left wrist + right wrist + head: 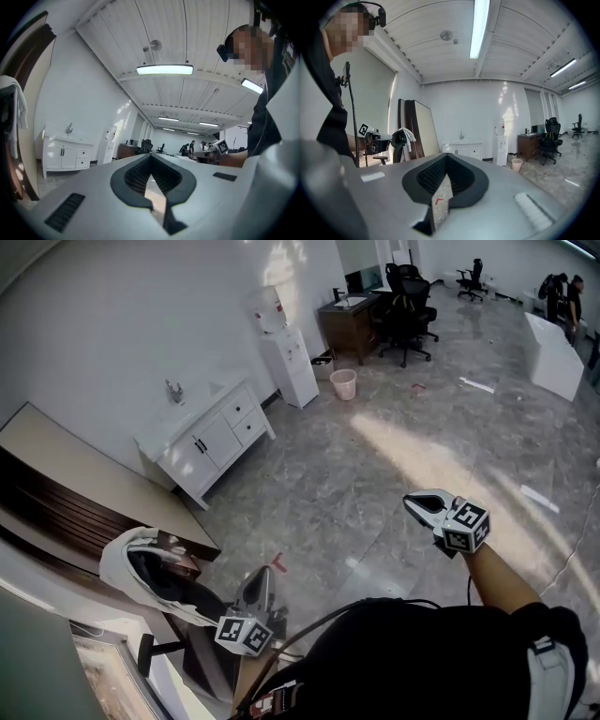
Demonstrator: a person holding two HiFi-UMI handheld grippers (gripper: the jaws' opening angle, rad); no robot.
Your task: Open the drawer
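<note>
Left gripper [262, 576] and right gripper [415, 503] are both hovering, jaws pinched together and empty; white drawer cabinet [221, 435] is sitting far left.

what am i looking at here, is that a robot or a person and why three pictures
No robot: a person carries a claw in each hand. The head view looks down from their head at the left claw and right claw. The other two pictures come from cameras riding on the claws, looking along their jaws. Both claws are shut and empty. Across the grey floor stands a white cabinet with drawers, well away from both claws.
</note>
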